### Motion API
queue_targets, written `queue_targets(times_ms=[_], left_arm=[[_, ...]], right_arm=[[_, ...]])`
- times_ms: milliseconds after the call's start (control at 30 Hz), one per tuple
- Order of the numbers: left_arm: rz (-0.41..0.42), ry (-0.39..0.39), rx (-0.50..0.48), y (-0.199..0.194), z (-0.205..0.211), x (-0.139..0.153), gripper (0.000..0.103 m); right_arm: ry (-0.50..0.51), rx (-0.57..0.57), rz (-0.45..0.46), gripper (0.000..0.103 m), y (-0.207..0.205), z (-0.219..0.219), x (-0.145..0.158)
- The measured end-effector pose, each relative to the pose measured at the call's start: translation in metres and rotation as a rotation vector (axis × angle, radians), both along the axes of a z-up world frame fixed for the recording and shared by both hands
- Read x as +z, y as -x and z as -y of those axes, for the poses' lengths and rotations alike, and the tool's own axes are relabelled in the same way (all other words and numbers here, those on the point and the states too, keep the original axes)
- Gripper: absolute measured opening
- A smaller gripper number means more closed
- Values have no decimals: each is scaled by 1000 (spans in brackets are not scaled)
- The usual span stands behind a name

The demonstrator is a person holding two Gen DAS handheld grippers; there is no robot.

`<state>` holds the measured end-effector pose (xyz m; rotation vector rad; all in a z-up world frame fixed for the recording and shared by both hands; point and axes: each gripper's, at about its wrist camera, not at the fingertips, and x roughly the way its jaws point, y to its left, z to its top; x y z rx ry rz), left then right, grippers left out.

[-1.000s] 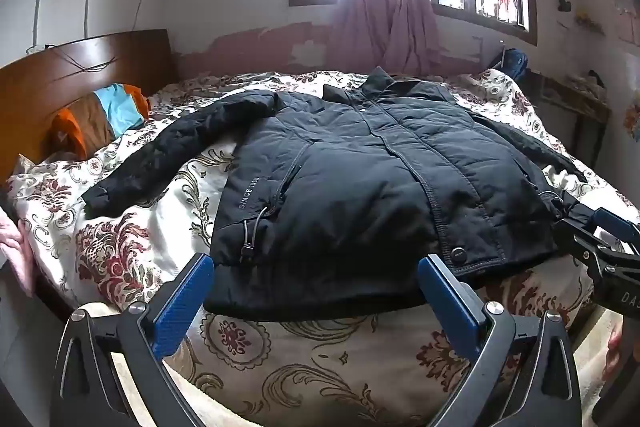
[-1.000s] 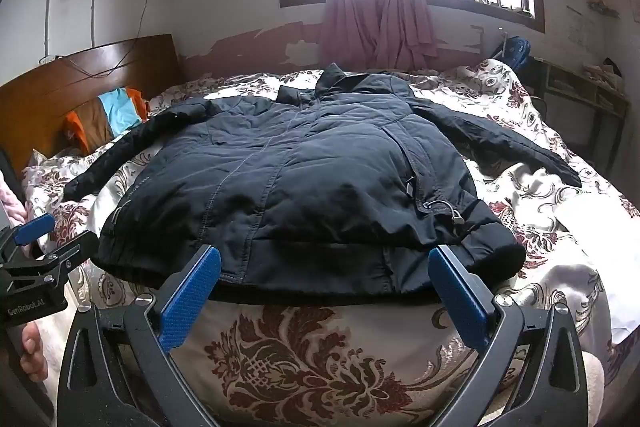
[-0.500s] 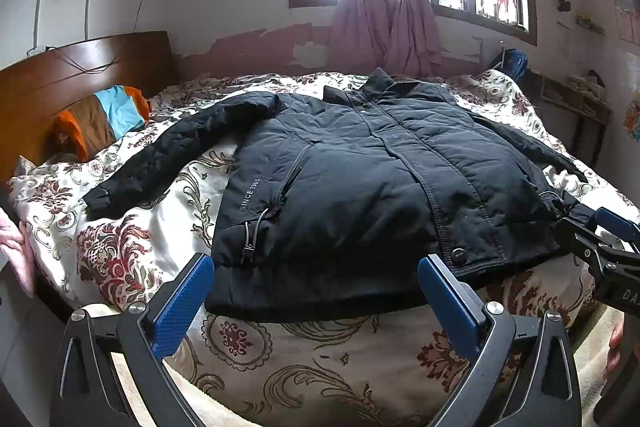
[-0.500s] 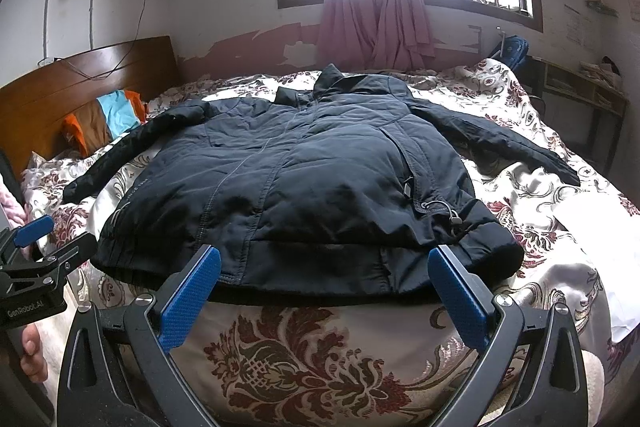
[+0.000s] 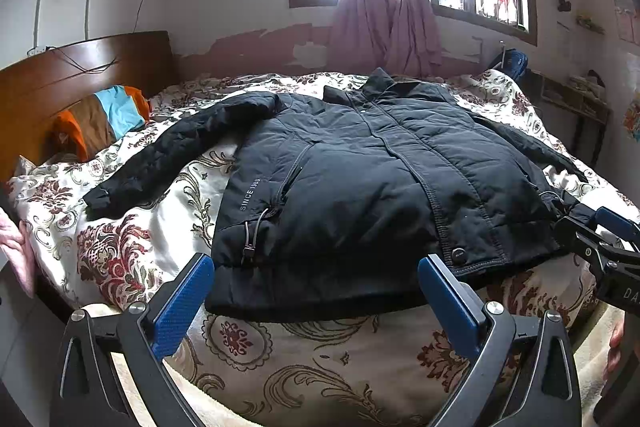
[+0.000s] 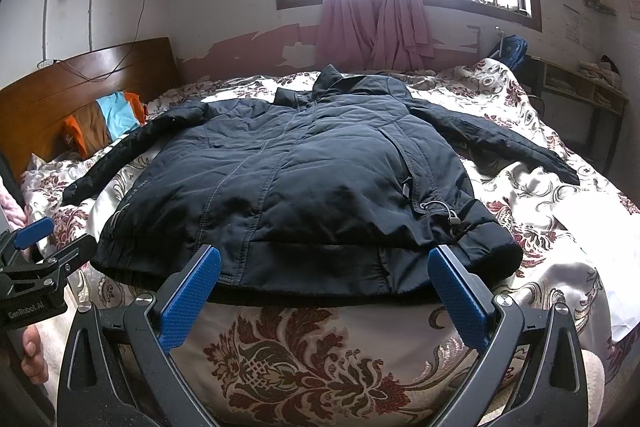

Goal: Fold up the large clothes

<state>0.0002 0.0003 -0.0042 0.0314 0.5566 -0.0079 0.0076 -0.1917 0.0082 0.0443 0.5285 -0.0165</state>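
A black padded jacket [image 5: 380,179] lies flat and front up on the bed, collar toward the window, both sleeves spread out; it also shows in the right wrist view [image 6: 304,183]. Its hem hangs at the bed's near edge. My left gripper [image 5: 316,291] is open and empty, just short of the hem's left half. My right gripper [image 6: 324,279] is open and empty, just short of the hem's right half. Each gripper shows at the edge of the other's view.
The bed [image 5: 132,247] has a floral cover and a wooden headboard [image 5: 60,87] at the left. A striped orange, brown and blue pillow [image 5: 100,119] lies by the headboard. A window with pink curtains [image 6: 372,23] is behind. A shelf [image 6: 580,87] stands at the right.
Both views have barely shifted; the grippers have stayed open near the hem and the jacket has not moved.
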Motion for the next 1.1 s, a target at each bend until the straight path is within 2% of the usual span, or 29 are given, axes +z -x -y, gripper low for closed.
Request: queue_targets(times_ms=[1100], left_arm=[[0,-1,3,1,-1,6,103]], right_arm=[[-5,0,3,102,1,4,2]])
